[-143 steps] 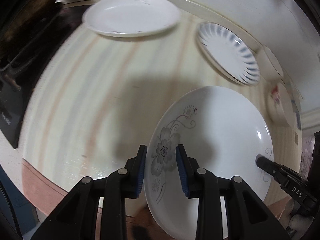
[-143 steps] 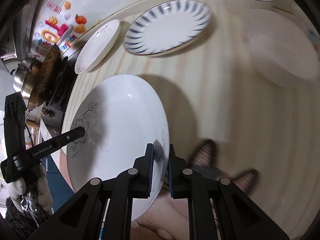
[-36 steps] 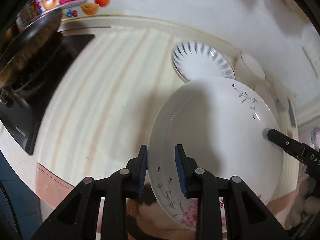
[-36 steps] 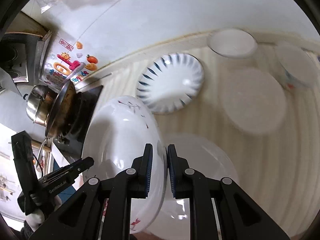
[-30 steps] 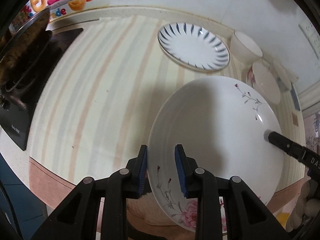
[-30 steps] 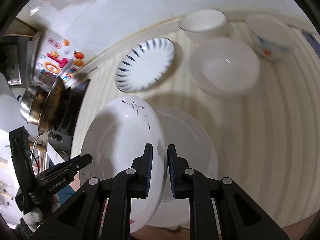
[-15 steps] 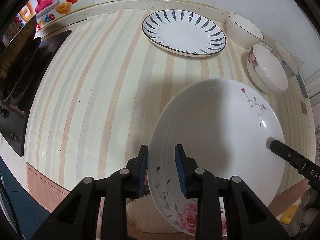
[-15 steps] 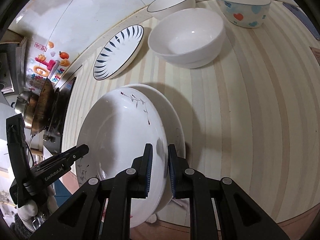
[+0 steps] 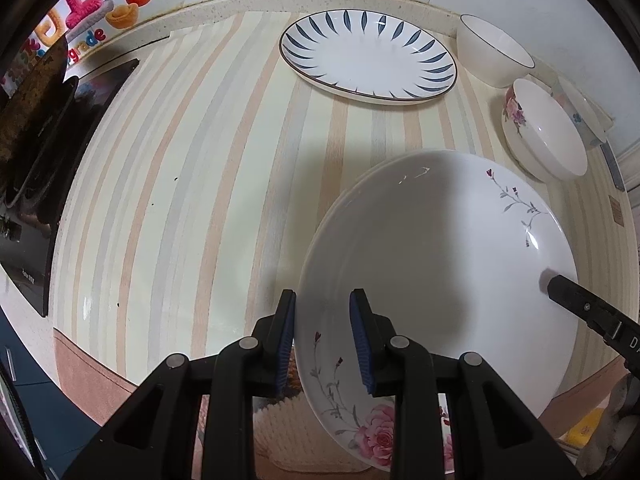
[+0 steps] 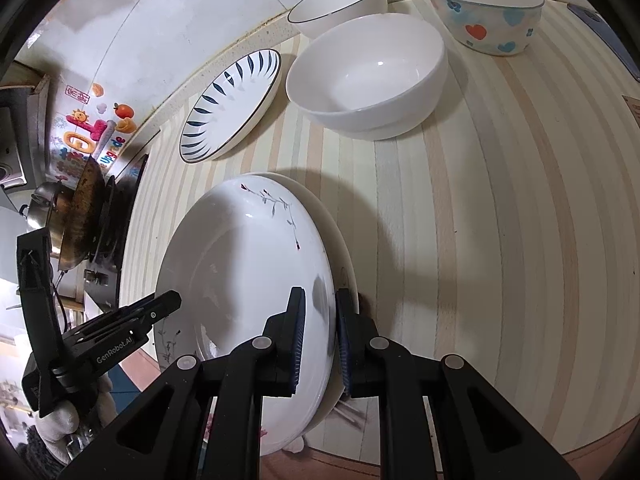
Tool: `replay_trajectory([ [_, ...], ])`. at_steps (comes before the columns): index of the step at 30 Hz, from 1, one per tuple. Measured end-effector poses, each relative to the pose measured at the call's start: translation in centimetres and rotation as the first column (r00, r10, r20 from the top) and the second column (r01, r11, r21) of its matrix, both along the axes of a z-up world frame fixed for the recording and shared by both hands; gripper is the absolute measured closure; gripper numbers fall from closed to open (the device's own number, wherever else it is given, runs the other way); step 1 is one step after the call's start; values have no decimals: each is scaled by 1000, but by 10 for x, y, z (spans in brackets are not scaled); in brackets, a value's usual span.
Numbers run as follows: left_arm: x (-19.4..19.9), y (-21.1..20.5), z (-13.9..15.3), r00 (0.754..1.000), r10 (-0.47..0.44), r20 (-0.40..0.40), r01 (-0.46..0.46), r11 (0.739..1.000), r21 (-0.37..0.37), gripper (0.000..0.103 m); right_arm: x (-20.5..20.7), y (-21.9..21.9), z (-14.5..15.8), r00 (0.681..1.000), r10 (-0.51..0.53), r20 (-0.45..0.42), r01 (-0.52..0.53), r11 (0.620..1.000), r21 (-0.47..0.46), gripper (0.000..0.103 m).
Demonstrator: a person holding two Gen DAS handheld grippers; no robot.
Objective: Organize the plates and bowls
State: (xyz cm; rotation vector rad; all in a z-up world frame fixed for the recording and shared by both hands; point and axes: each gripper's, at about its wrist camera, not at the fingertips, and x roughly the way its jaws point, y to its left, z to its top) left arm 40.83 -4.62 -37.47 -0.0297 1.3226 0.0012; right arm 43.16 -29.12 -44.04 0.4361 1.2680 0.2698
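A white plate with pink flowers (image 9: 440, 264) (image 10: 248, 280) is held by both grippers just over another white plate (image 10: 342, 240) that lies on the striped counter. My left gripper (image 9: 322, 338) is shut on the floral plate's near left rim. My right gripper (image 10: 319, 340) is shut on its right rim. Each gripper shows in the other's view, the right one (image 9: 576, 304) and the left one (image 10: 120, 328). The lower plate is mostly hidden; only its rim shows.
A blue-striped plate (image 9: 368, 60) (image 10: 232, 104) lies at the back. A large white bowl (image 10: 366, 76), a dark-rimmed bowl (image 10: 338, 4) and a heart-patterned bowl (image 10: 484, 12) stand back right. A stove with pans (image 10: 80, 216) is at the left. The counter edge (image 9: 92, 368) is near.
Both grippers have carried the pink-flowered plate to the right and lowered it onto the other white plate. Earlier they held a different, grey-flowered plate.
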Motion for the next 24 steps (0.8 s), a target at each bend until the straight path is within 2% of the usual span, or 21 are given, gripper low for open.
replay_trajectory([
  [7,3,-4,-1,1000,-13,-6,13,1000,20,78,4,1,0,1000,1,-29,-1,1000,5,86],
  [10,3,-1,-7,999,-11,-35,11,1000,0,78,7,-2,-1,997,-12,-72,15,999,35,84],
  [17,3,-1,-8,999,-22,-39,21,1000,-15,78,2,-10,-3,990,-50,-130,62,994,91,84],
  [24,6,8,-3,998,-32,-51,30,999,-44,78,-2,-19,5,984,-66,-165,81,993,81,83],
])
